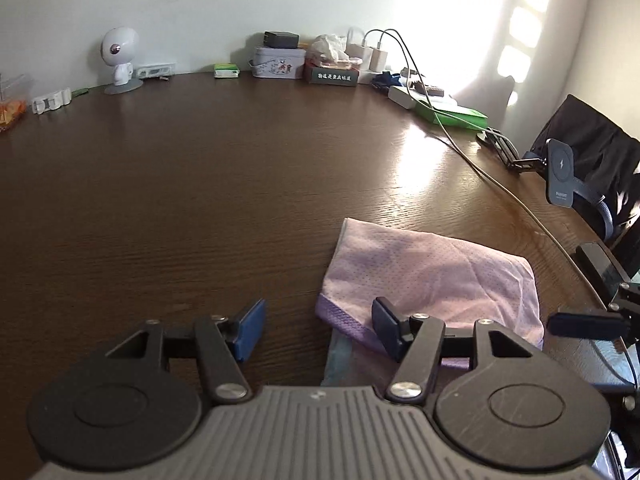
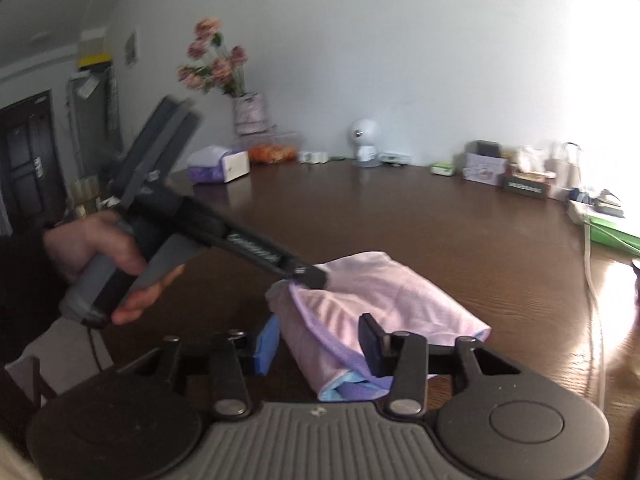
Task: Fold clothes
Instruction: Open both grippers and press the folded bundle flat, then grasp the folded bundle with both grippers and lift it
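A folded pale pink garment (image 1: pixel 432 272) with a purple hem lies on the dark wooden table (image 1: pixel 200 200), near its front right. My left gripper (image 1: pixel 318 330) is open; its right finger rests over the garment's near left corner and its left finger is over bare wood. In the right wrist view the garment (image 2: pixel 384 292) runs between the fingers of my right gripper (image 2: pixel 318 344), which stands open around its near end, where a light blue layer shows underneath. A hand (image 2: pixel 96 256) holds the left gripper (image 2: pixel 308 274), whose tip is at the garment's far left corner.
Along the table's far edge stand a white round-headed figure (image 1: pixel 119 60), a tin box (image 1: pixel 278 62), chargers with a cable (image 1: pixel 452 136), and a green box (image 1: pixel 456 114). A phone holder (image 1: pixel 560 178) and dark chair are at right. A flower vase (image 2: pixel 248 114) and tissue box (image 2: pixel 218 164) sit far left.
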The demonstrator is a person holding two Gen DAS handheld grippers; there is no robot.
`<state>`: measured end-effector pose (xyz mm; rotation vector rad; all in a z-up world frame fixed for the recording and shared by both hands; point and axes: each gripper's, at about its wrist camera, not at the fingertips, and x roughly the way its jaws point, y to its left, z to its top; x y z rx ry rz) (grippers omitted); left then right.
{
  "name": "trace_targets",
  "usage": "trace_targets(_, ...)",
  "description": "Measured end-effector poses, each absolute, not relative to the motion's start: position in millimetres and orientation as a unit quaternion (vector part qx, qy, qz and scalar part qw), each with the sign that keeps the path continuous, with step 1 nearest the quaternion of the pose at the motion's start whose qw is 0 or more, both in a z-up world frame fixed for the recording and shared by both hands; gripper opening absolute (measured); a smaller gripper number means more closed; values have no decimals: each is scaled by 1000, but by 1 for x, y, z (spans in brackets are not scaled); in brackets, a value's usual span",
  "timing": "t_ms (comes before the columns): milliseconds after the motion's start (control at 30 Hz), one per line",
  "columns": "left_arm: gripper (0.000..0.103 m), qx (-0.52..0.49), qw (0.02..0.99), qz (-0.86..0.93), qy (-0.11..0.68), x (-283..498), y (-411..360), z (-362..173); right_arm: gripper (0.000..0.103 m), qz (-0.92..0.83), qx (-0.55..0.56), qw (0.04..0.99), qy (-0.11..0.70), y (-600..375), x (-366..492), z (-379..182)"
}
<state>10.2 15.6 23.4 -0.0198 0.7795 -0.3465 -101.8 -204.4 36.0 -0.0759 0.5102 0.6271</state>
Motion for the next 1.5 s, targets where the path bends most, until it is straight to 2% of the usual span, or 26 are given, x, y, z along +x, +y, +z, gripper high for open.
trace_targets(100,68,-14,906,-182,382,2,18,23,44,295,-54,917,264,-202,-101,31)
trace_targets(167,68,-15,901,-194,388,-4,18,22,42,297,-72,912,273,-193,-92,25)
trace_targets(233,68,-14,896,-204,394,-10,15,21,28,277,-91,914,280,-192,-90,22)
trace_targets(267,68,-15,893,-211,398,-13,13,21,28,266,-95,917,282,-194,-89,21)
trace_targets(500,69,-20,882,-242,405,-39,15,26,32,216,-59,930,290,-234,-86,27)
trace_targets(633,72,-38,878,-252,404,-38,20,29,46,249,-53,926,279,-231,-94,28)
trace_targets(1000,71,10,876,-250,411,-32,-6,19,44,231,-59,917,318,-217,-76,11)
trace_targets(1200,62,11,876,-239,418,-30,-10,23,33,197,-45,923,326,-220,-61,10)
trace_targets(1500,65,12,875,-245,417,-39,-23,23,36,225,-33,918,326,-228,-67,10)
